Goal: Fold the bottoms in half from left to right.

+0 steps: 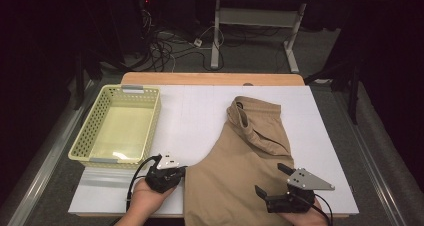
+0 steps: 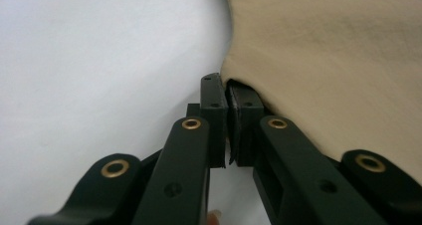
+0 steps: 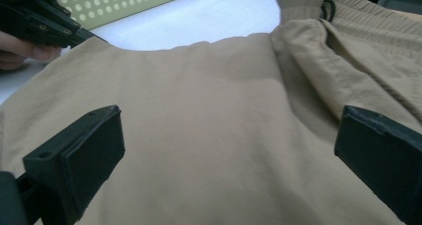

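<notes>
A pair of tan shorts point(image 1: 245, 156) lay spread on the white desk point(image 1: 190, 116), covering its middle and right part and reaching down to the near edge, with the waistband point(image 1: 250, 117) toward the far edge. In the right gripper view the waistband's dark drawstring point(image 3: 326, 8) showed at the top.

The left hand-held gripper point(image 1: 181, 172) sat near the near edge of the desk, at the left edge of the shorts. In the left gripper view its jaws stood closed together, pinching the rim of the tan cloth point(image 2: 323, 51) right at their tips, with bare white desk to the left of them. A hand point(image 1: 145, 198) held it from below.

The right hand-held gripper point(image 1: 270, 181) hovered over the shorts near the desk's near right corner. Its jaws stood wide open, one to each side of the cloth point(image 3: 219, 130) in its own view, and gripped nothing.

A pale yellow perforated basket point(image 1: 87, 131) stood on the left side of the desk, apart from the shorts.
</notes>
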Tool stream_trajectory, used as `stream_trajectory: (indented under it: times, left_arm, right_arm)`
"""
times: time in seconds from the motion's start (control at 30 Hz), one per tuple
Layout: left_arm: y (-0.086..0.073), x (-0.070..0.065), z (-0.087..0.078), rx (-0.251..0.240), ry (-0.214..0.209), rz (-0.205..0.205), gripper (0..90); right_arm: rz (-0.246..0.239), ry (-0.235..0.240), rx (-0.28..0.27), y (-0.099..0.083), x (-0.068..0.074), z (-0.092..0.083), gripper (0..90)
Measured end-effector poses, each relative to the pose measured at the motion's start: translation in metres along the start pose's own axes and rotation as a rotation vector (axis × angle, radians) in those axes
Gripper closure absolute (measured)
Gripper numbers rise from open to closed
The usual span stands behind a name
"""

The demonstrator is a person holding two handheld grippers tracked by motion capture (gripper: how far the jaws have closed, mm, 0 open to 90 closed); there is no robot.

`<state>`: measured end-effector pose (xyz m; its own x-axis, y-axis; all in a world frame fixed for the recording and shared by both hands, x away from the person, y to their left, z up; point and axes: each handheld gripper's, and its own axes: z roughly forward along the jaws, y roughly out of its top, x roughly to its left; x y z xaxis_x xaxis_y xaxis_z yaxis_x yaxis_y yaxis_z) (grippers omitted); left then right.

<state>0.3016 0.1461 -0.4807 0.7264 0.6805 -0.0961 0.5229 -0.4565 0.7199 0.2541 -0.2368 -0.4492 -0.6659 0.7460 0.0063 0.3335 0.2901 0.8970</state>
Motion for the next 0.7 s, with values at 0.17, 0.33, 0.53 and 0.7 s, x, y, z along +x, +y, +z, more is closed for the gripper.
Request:
stream_trajectory:
  times: [0.17, 0.33, 0.53, 0.7]
  left_arm:
    - [-0.006, 0.007, -0.008, -0.040, 0.016, -0.037, 79.4]
    - [-0.014, 0.010, -0.015, -0.074, 0.004, -0.072, 73.2]
    - [-0.012, 0.009, -0.021, -0.140, 0.015, -0.088, 62.2]
    - [-0.012, 0.008, -0.024, -0.220, -0.021, -0.079, 51.5]
  right_arm:
    - [-0.012, -0.011, -0.005, 0.002, -0.001, -0.001, 0.6]
    - [-0.012, -0.012, 0.002, 0.001, -0.002, -0.001, 0.6]
    - [-0.007, -0.014, 0.005, 0.001, -0.003, 0.000, 0.7]
    - [-0.011, -0.020, 0.007, 0.000, -0.004, 0.000, 1.3]
